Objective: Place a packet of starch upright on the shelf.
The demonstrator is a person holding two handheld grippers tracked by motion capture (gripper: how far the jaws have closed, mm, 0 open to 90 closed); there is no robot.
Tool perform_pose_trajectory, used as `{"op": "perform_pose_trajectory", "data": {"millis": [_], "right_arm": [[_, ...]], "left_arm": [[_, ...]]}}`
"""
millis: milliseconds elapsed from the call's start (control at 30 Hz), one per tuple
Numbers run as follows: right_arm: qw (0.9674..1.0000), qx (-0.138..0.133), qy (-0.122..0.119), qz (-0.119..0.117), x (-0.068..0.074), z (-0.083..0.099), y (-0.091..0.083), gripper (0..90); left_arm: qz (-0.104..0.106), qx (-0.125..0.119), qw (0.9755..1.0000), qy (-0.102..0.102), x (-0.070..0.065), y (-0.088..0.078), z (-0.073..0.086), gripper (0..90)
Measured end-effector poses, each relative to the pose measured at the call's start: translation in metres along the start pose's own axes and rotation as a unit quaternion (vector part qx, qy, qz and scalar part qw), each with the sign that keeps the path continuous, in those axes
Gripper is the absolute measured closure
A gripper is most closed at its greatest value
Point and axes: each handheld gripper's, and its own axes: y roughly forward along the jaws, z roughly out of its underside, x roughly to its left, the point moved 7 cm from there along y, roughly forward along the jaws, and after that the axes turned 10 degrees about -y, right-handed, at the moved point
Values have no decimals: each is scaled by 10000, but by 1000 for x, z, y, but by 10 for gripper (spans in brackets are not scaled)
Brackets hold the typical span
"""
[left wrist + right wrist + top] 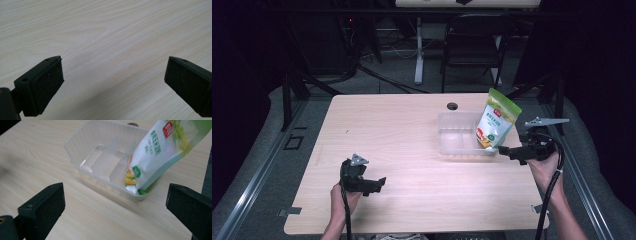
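A green and white snack pouch (pixel 497 119) (pixel 162 150) stands tilted in the right end of a clear plastic bin (pixel 457 135) (pixel 100 147), leaning over its right wall. Thin dividers split the bin into compartments. My right gripper (pixel 508 151) (pixel 115 207) is open just to the right of the bin, its jaws wide apart and holding nothing, a short way from the pouch. At the table's front left, my left gripper (pixel 374 184) (pixel 112 85) is open over bare wood, far from the bin.
The light wooden table (pixel 402 140) has a small round hole (pixel 452 106) behind the bin. A dark chair (pixel 472 45) and a white desk leg (pixel 419 55) stand beyond the far edge. Metal rails run along both sides of the table.
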Motion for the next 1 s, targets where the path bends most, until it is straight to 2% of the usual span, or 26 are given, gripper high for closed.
{"op": "perform_pose_trajectory", "data": {"millis": [100, 300, 400, 467, 533, 633, 733, 1000], "right_arm": [[9999, 22, 21, -105, 7, 8, -3, 11], [9998, 145, -71, -128, 21, 30, -3, 12], [9994, 283, 45, -213, 28, 46, 3, 20], [9992, 310, 87, -256, 29, 50, 4, 23], [9988, 423, 87, -222, 35, 68, 11, 25], [9979, 525, 155, -334, 43, 86, 18, 26], [9971, 682, 38, -321, 49, 101, 26, 16], [9953, 884, -222, -341, 45, 109, 41, 0]], "left_arm": [[7, 21, 10000, 5, -1, 0, 0, 19], [3, 34, 10000, 46, -2, 1, 1, 20], [2, 32, 10000, 58, -3, 1, 1, 21], [-2, 38, 10000, 60, -3, 1, 1, 21], [-4, 43, 10000, 71, -3, 1, 1, 21], [-28, 27, 10000, 69, -3, 1, 1, 21], [-36, 33, 9999, 108, -4, 2, 1, 21], [-199, 55, 9994, 260, -3, 5, 3, 18]]}}
